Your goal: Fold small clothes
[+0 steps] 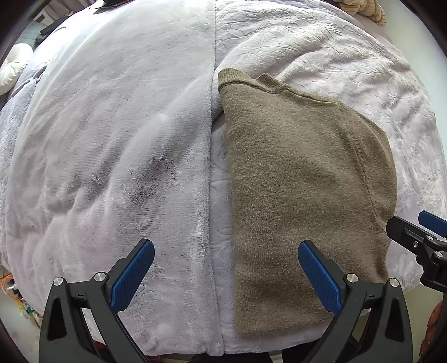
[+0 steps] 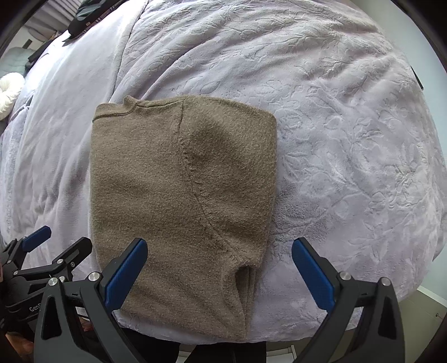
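A brown knit sweater (image 1: 304, 178) lies folded lengthwise on the pale lilac blanket (image 1: 111, 139), neckline at the far end. It also shows in the right wrist view (image 2: 181, 201), with a sleeve seam running down it. My left gripper (image 1: 226, 276) is open and empty above the sweater's near left edge. My right gripper (image 2: 219, 273) is open and empty over the sweater's near right edge. Each gripper appears in the other's view: the right gripper (image 1: 416, 231) at the right edge, the left gripper (image 2: 58, 243) at the lower left.
The blanket (image 2: 349, 139) covers a bed; a seam (image 1: 211, 139) runs down its middle. A white bundle (image 1: 11, 69) lies at the far left, dark clothes (image 2: 83, 16) at the far end, a tan item (image 1: 366, 11) at the far right.
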`<state>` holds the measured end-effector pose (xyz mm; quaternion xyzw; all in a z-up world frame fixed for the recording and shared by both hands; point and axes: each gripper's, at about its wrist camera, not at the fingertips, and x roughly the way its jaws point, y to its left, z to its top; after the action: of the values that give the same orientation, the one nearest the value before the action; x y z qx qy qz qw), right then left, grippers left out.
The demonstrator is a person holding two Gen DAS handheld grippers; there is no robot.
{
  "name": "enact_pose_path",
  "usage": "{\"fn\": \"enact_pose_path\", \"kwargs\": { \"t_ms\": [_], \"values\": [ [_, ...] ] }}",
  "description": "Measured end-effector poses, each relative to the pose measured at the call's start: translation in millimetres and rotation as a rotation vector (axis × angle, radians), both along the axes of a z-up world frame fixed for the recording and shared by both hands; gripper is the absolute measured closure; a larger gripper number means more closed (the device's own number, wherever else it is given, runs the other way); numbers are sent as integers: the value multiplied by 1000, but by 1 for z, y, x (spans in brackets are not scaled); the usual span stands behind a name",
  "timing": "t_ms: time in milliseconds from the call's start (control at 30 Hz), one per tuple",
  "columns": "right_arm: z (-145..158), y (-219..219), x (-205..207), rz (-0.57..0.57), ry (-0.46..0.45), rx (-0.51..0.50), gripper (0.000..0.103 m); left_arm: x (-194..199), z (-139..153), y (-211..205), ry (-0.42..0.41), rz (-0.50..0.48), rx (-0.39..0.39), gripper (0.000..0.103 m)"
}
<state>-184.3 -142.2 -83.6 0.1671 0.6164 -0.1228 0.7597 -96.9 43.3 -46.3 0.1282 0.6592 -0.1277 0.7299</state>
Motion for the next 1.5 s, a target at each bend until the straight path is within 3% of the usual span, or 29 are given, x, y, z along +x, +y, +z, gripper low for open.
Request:
{"fn": "enact_pose_path", "kwargs": {
  "t_ms": [1500],
  "values": [
    [2,7,5,0,20,-25,0,-3,0,0,4,0,33,0]
  ]
}}
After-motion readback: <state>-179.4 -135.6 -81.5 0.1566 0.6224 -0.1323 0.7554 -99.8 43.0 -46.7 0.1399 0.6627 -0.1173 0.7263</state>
